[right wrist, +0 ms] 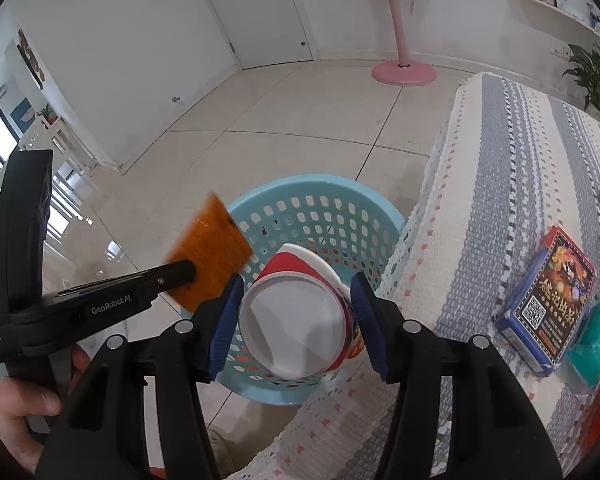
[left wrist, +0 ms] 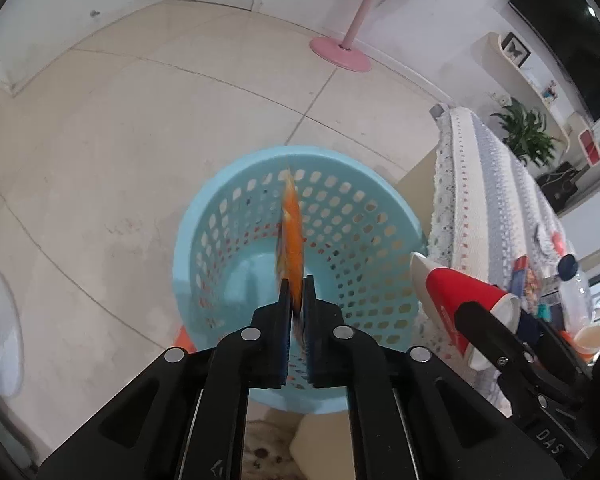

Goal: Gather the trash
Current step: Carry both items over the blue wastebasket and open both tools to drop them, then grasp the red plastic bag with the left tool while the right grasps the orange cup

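Observation:
A light blue perforated basket (left wrist: 384, 216) stands on the floor beside the table; it also shows in the right wrist view (right wrist: 316, 190). My left gripper (left wrist: 297, 286) is shut on a flat orange wrapper (left wrist: 291, 224), held edge-on above the basket's opening. In the right wrist view the orange wrapper (right wrist: 210, 252) hangs over the basket's left rim. My right gripper (right wrist: 296, 284) is shut on a red and white paper cup (right wrist: 296, 320), held on its side, bottom toward the camera, above the basket's near rim. The cup also shows in the left wrist view (left wrist: 460, 300).
A table with a grey and white striped knitted cloth (right wrist: 500, 200) lies right of the basket. On it are a blue card box (right wrist: 548, 296) and a teal object (right wrist: 596, 344). A pink stand base (right wrist: 404, 72) sits on the tiled floor behind.

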A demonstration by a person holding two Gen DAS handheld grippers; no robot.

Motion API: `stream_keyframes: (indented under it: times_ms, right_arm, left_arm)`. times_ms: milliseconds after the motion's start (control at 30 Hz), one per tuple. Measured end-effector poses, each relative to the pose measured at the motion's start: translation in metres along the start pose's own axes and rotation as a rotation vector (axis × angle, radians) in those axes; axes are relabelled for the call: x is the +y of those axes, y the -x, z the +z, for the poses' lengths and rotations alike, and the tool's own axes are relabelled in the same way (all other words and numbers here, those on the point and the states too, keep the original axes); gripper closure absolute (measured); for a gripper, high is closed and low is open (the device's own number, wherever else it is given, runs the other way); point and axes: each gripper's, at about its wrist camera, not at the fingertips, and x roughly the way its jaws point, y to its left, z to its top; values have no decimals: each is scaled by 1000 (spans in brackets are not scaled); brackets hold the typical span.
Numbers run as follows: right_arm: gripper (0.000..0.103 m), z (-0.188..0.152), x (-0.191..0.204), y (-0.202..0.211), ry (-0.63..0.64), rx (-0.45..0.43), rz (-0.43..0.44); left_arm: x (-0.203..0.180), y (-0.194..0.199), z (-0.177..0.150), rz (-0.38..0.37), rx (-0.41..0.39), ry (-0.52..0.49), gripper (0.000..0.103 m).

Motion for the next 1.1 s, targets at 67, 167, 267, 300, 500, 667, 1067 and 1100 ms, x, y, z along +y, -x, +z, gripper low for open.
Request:
stream_keyframes:
  times_ms: [67, 167, 267, 300, 500, 667, 1067, 1100]
  right_arm:
    - [51, 0, 5, 0, 7, 1, -1]
    - [48, 2, 5, -4, 5, 5, 6]
    - [40, 3, -3, 1, -17, -1, 22]
    - [40, 4, -5, 3, -18, -5, 22]
    - [40, 6, -24, 11, -29, -28, 16]
    - [40, 2, -33, 23, -50, -38, 12]
    - [40, -16, -78, 157, -48, -239, -108]
    - [40, -18, -86, 171, -53, -260, -126]
  left_arm:
    - [3, 5, -1, -2, -18, 2, 83]
    - [5, 9, -1, 0, -38, 11, 70]
    - [6, 13, 2, -7, -57, 21, 69]
    - [6, 15, 2, -9, -64, 21, 69]
    - [-4, 18, 4, -25, -86, 4, 69]
    - [-14, 28, 3, -30, -115, -34, 69]
    - [-118, 98, -36, -251, -264, -236, 43]
    - [-134, 103, -43, -267, -270, -261, 37]
